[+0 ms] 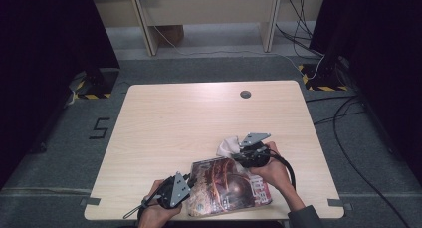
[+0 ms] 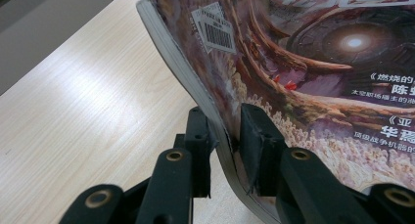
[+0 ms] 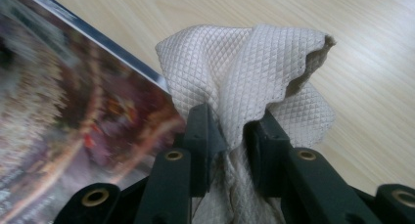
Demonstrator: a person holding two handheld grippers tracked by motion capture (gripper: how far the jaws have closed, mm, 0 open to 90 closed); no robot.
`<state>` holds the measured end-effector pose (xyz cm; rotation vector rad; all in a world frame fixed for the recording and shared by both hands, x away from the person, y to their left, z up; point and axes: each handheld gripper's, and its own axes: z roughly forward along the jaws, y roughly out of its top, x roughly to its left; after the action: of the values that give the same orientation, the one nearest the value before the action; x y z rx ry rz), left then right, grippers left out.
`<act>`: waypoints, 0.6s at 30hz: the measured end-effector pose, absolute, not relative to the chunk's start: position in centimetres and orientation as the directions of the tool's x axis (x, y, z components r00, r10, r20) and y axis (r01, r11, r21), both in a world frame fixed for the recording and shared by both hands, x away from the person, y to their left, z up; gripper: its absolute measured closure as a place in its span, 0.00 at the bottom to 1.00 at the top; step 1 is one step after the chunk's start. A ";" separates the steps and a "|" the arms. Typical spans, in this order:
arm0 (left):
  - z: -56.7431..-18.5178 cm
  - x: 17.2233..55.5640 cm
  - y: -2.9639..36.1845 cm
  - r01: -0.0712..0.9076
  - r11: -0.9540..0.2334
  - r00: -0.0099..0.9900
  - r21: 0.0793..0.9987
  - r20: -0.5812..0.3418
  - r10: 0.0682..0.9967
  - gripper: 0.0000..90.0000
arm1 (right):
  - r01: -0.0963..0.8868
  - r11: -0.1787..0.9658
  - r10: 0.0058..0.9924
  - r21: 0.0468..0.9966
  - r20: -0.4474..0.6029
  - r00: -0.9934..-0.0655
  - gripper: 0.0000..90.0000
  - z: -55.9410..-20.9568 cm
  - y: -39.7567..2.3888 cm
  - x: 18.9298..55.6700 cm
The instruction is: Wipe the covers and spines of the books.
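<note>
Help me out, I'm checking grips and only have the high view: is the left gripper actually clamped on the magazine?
Observer: Yes. In the left gripper view the left gripper has its jaws shut on the magazine at its edge, which curves up off the table.
Operator: And what is the pale thing at the right gripper?
Observer: A cream quilted cloth; the right gripper is shut on a bunched fold of it.
Operator: Anything readable on the cover?
Observer: A white barcode label sits near the cover's top corner, beside the page edges.
</note>
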<state>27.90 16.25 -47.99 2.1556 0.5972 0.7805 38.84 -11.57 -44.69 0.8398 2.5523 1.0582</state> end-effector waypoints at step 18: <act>-48.0 27.8 16.0 0.146 -0.624 0.700 0.768 0.366 0.614 0.82 | 0.267 0.583 0.475 0.767 -0.055 -0.878 0.81 -42.1 -6.4 35.6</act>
<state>27.76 15.98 -47.99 2.1643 0.5770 0.8094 35.57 -6.39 -42.11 0.6125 2.5605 1.1779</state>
